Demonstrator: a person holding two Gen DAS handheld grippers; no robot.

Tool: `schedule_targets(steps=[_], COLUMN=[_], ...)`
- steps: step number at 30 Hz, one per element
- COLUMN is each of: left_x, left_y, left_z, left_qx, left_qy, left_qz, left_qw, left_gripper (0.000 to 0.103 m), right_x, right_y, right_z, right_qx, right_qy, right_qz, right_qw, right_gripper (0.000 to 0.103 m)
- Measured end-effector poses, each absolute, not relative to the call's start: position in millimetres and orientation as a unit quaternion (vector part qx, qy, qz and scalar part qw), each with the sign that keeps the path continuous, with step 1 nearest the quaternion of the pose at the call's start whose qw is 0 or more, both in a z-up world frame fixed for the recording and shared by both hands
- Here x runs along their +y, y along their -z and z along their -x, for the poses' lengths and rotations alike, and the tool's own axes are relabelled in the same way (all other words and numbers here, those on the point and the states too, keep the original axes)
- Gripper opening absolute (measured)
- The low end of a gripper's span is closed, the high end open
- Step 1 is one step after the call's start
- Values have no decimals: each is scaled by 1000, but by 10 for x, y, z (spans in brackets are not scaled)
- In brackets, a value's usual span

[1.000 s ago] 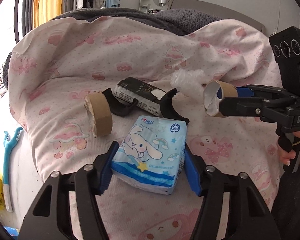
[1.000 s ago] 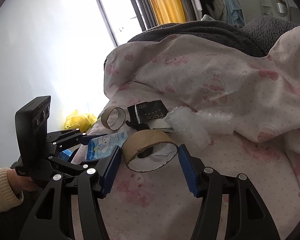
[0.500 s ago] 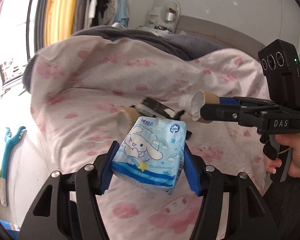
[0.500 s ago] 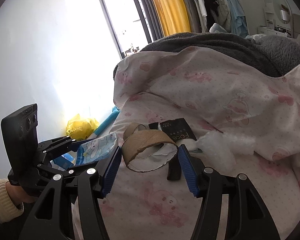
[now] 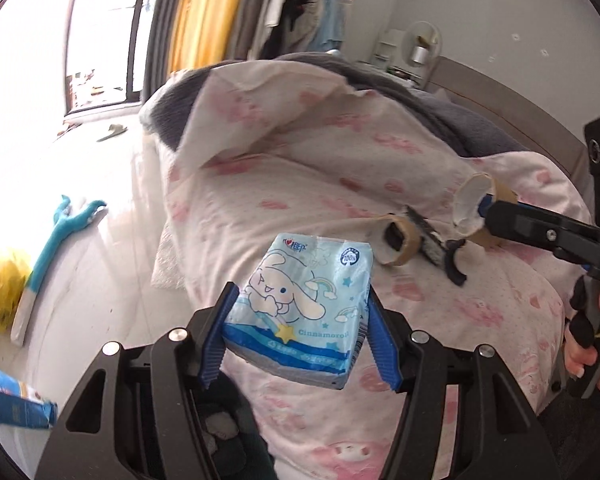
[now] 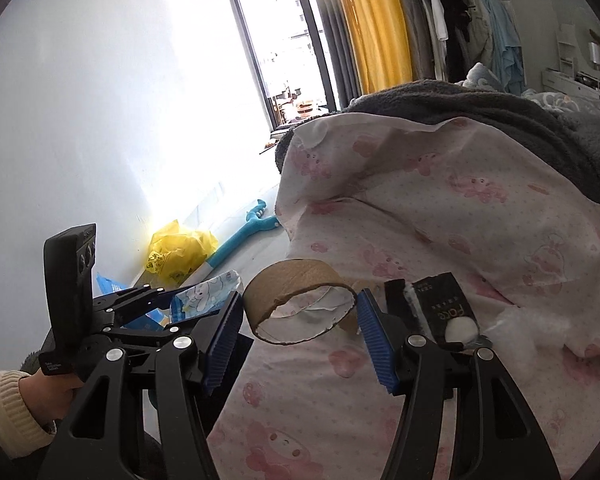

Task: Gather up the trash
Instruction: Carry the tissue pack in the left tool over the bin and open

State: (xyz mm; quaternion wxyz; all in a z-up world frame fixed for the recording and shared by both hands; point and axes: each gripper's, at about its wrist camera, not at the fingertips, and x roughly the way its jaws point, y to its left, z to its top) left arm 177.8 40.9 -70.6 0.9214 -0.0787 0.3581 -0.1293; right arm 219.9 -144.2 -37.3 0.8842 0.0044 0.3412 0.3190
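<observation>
My left gripper (image 5: 300, 320) is shut on a light blue tissue pack (image 5: 300, 308) with a cartoon dog, held in the air over the near edge of the pink bed cover (image 5: 300, 184). My right gripper (image 6: 298, 320) is shut on a brown cardboard tape core (image 6: 296, 292), also lifted off the bed; in the left wrist view that core (image 5: 474, 210) shows at the right. On the bed lie another cardboard ring (image 5: 400, 242), a black packet (image 6: 440, 304), a curved black piece (image 5: 454, 264) and crumpled clear wrap (image 6: 516, 328).
On the pale floor left of the bed lie a yellow plastic bag (image 6: 180, 250), a turquoise long-handled tool (image 5: 56, 248) and a blue packet (image 5: 8, 404). A grey blanket (image 6: 500, 120) covers the far side of the bed. A window, curtains and hung clothes are behind.
Both grippers have pulled back and up from the bed with their loads and swung left; the bed's left edge and the floor have come into view. The litter on the bed looks farther away.
</observation>
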Motion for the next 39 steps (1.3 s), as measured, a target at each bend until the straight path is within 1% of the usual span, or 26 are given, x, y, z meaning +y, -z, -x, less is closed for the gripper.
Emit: schedule_targets(steps=[7,19,31,39], left_x=[797,1234,1716,1890], left_y=[848,1139,1546,1797], left_z=[-1732,-1595,-1408,-1230], left_qx=[396,450,534,571], left_qy=[95,50,10,13], left_qz=[76,71,75,76], left_qw=[910,889,842,818], left_gripper=[64,64,64,64], right_x=[-1073,-391,189,557], right_y=[369,419,610,801], right_z=[-2166,-2110,-2081,-2091], right_qx=[350,368,404,431], right_qy=[-337,-375,-396,-397], right_qz=[10,30,41,56], right_qw=[874,850,823,808], right_gripper=[60,60,60,60])
